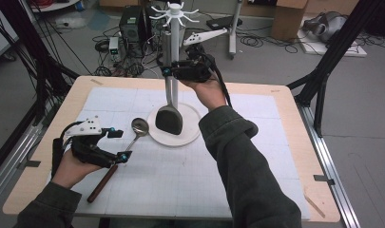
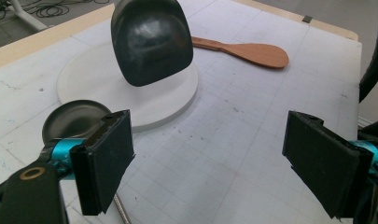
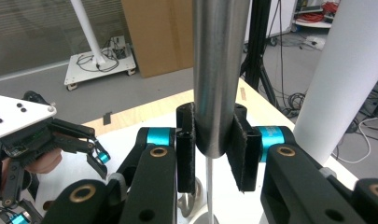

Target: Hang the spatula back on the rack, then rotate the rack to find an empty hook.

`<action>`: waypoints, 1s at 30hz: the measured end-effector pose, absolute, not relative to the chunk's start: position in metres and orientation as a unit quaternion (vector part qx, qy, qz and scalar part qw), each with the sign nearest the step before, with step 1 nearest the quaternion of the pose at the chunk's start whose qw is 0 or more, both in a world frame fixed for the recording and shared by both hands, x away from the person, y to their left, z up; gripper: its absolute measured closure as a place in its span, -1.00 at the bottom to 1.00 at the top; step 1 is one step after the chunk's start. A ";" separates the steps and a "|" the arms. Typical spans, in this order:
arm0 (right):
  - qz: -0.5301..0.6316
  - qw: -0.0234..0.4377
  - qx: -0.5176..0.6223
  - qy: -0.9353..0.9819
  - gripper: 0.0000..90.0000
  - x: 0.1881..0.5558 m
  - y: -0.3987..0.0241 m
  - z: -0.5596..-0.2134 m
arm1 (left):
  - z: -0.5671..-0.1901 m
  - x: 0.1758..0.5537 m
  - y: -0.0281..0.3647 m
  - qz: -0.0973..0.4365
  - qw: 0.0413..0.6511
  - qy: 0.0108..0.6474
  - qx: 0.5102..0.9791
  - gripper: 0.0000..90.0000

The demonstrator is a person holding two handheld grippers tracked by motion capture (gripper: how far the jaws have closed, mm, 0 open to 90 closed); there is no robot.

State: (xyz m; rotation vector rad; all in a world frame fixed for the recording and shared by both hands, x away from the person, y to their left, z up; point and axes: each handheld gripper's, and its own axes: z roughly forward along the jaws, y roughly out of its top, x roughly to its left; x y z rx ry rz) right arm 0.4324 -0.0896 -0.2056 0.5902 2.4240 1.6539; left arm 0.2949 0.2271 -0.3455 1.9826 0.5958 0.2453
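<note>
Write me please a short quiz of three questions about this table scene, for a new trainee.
1. True or false: the right gripper is shut on the spatula's metal handle.
2. What lies between the open left gripper and the white stand base?
A. a ladle
B. a fork
C. a cup
3. What utensil lies on the mat beyond the base in the left gripper view?

Key:
1. True.
2. A.
3. A wooden spoon.
</note>
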 end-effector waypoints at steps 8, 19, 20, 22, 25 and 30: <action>0.567 0.085 0.196 0.795 0.59 0.426 -0.104 -0.197 | -0.345 0.295 0.228 0.101 0.505 0.248 0.820 -0.62; 0.578 0.101 0.191 0.787 0.66 0.417 -0.126 -0.184 | -0.346 0.295 0.228 0.101 0.504 0.249 0.821 -0.63; 0.577 0.104 0.188 0.788 0.83 0.416 -0.131 -0.181 | -0.346 0.295 0.228 0.101 0.504 0.249 0.821 -0.62; 0.577 0.104 0.188 0.788 0.94 0.415 -0.134 -0.180 | -0.346 0.295 0.228 0.102 0.504 0.249 0.821 -0.62; 0.580 0.103 0.182 0.788 0.99 0.413 -0.141 -0.172 | -0.346 0.296 0.228 0.102 0.504 0.249 0.820 -0.63; 0.593 0.111 0.179 0.777 1.00 0.415 -0.155 -0.152 | -0.346 0.296 0.229 0.100 0.508 0.248 0.819 -0.62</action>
